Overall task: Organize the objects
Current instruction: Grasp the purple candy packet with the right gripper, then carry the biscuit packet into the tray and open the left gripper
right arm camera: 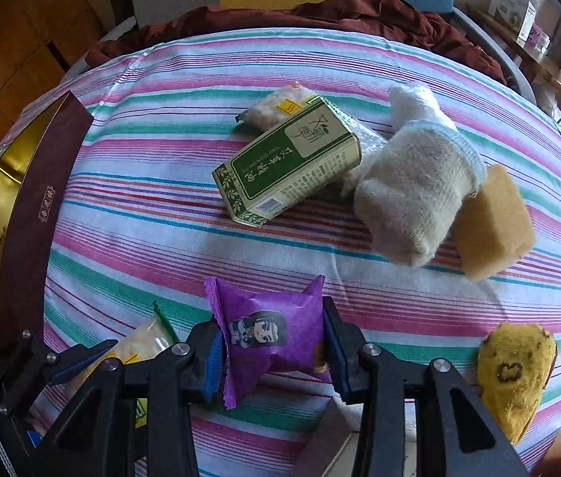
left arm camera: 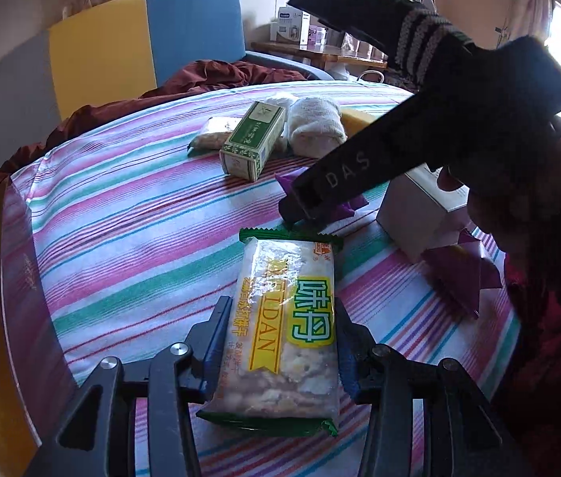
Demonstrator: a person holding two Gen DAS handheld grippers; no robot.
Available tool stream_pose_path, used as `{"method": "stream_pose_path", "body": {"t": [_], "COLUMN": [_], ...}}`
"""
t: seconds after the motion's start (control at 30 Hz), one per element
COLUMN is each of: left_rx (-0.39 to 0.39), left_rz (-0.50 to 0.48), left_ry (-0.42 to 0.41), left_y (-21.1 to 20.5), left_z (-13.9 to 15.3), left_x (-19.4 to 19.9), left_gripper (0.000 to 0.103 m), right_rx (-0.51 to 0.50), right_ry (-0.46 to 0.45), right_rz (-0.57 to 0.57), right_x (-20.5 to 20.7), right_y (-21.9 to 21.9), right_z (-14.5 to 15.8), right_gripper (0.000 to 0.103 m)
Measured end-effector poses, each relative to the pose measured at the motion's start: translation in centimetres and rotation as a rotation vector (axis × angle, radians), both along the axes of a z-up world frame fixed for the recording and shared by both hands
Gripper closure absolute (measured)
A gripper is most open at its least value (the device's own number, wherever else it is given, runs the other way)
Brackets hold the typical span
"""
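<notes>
1. Left tongs (left arm camera: 280, 342): clenching the cracker packet (left arm camera: 280, 326) from both sides, the blue pads pressing on its clear wrapper; the packet is lying lengthwise on the striped cloth (left arm camera: 129, 214) covering the table.
2. Right tongs (right arm camera: 274, 346): gripping a purple snack pouch (right arm camera: 268, 334) between the pads, the pouch bulging and creasing under the squeeze, sitting low over the striped cloth.
3. Right tongs seen from the left wrist camera (left arm camera: 304, 206): pointing steeply downward just beyond the far green edge of the cracker packet.
4. Green tea box (right arm camera: 288, 163): lying tilted near mid-table, leaning on a second cracker packet (right arm camera: 280, 105).
5. Rolled white towel (right arm camera: 415, 194): lying just beside the green box, touching a tan sponge (right arm camera: 491, 222) on its right.
6. Yellow plush toy (right arm camera: 515, 373): resting at the near right edge.
7. Dark red gift box with gold lining (right arm camera: 38, 214): standing open at the left edge of the table.
8. White carton (left arm camera: 419, 214): sitting near the right tongs, with purple wrapping (left arm camera: 463, 274) beside it.
</notes>
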State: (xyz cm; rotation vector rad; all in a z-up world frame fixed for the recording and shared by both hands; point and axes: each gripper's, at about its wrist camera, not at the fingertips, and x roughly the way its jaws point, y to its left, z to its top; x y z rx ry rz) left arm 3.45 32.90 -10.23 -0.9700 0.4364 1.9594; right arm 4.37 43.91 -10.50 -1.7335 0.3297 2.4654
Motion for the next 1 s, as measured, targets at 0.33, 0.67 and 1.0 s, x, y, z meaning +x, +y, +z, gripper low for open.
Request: {"method": "stream_pose_path", "body": {"t": [0.33, 0.67, 1.0], "left_rx": [0.056, 0.098, 0.200], "left_rz": [0.005, 0.044, 0.169], "left_ry": [0.017, 0.028, 0.023], "left_y": [-2.1, -4.4, -9.7], "left_z": [3.2, 5.4, 9.0], "left_x": [1.2, 1.2, -0.5], "left_gripper": [0.055, 0.056, 0.056], "right_rx": [0.037, 0.063, 0.126], "right_ry": [0.003, 0.004, 0.007], "right_rz": [0.006, 0.011, 0.028], "right_x": [0.0, -1.1, -0.9], "right_y": [0.5, -0.5, -1.2], "right_z": [-0.1, 0.2, 0.3], "right_gripper": [0.060, 0.060, 0.060]}}
